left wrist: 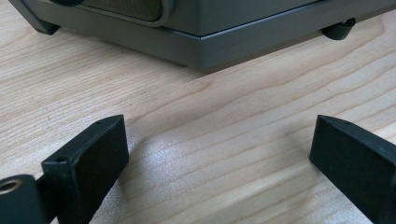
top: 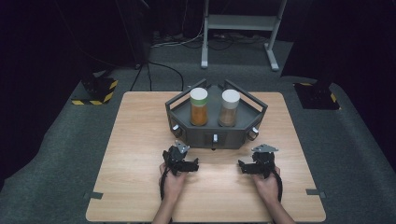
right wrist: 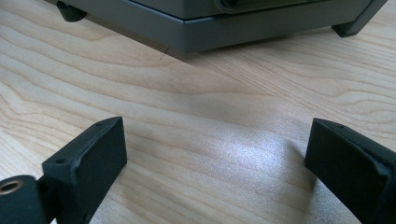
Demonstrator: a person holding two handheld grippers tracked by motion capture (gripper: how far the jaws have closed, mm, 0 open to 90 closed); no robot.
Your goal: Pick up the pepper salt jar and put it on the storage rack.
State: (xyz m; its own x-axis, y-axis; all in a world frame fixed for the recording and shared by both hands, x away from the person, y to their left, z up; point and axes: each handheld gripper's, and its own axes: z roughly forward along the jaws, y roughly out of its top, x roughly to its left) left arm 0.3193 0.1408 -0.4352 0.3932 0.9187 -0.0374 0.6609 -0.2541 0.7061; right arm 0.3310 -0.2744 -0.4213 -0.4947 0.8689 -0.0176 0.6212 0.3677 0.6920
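Observation:
A dark grey angular rack point(top: 215, 134) stands at the middle of the wooden table point(top: 140, 140). It holds a jar of orange powder with a white lid point(top: 198, 107) and a jar of brown powder with a white lid point(top: 229, 108), both upright. My left gripper point(top: 182, 164) rests on the table in front of the rack's left corner, jaws wide apart over bare wood point(left wrist: 219, 140). My right gripper point(top: 254, 165) rests before the rack's right corner, also open with nothing between its jaws point(right wrist: 217, 144). The rack's base point(left wrist: 205, 42) point(right wrist: 205, 32) lies close ahead of both.
A person's hands come in from the near table edge. Beyond the table lie a grey carpet, a white metal stand point(top: 240, 28), cables, and two blocks with yellow-black stripes point(top: 95, 91) point(top: 317, 93) at the far corners.

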